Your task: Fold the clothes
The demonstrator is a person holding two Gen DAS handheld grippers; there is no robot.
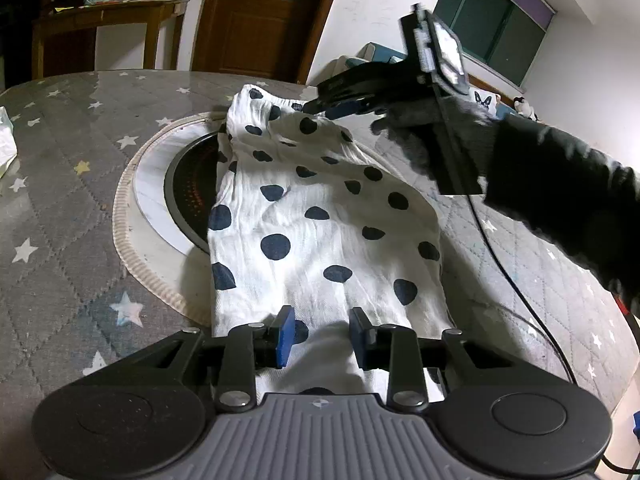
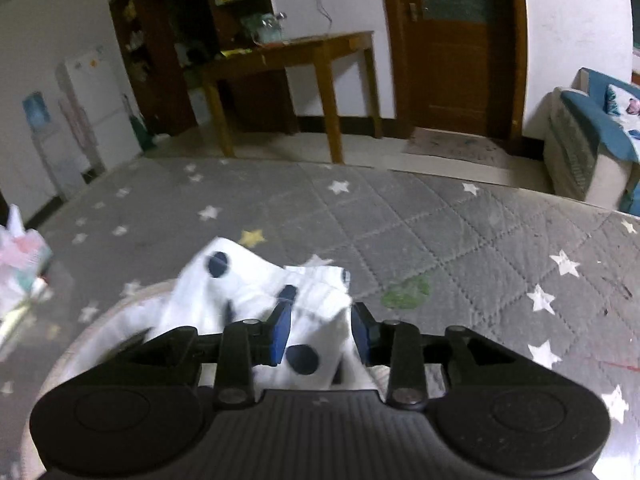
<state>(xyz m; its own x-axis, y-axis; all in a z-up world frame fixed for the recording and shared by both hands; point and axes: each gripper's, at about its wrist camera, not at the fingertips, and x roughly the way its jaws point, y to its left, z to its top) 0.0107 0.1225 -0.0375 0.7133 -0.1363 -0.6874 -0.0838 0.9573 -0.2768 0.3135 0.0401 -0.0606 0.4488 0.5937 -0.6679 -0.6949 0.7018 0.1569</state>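
A white garment with dark navy dots (image 1: 320, 216) lies stretched across a grey quilted cover printed with stars (image 1: 60, 208), running from 6 o'clock toward 12 o'clock in the left wrist view and draped partly over a round black disc (image 1: 188, 192) set in a pale ring at about 9 o'clock. The left gripper (image 1: 322, 338) sits at the garment's near end at 6 o'clock; its blue pads (image 1: 286, 336) stand narrowly apart with cloth running between them, and they do not appear to press it. The right gripper (image 1: 340, 107) reaches in from 2 o'clock, carried by a gloved hand (image 1: 416, 136) in a dark sleeve (image 1: 560, 200), with its tips at the garment's gathered far edge. In the right wrist view, which is blurred, the right gripper's pads stand narrowly apart with a bunched white fold between them; the left pad seems to touch the cloth while the right one shows a gap, so no firm grip is evident. A wooden table (image 2: 296, 64) and a brown door (image 2: 452, 48) stand at 12 o'clock beyond the cover.
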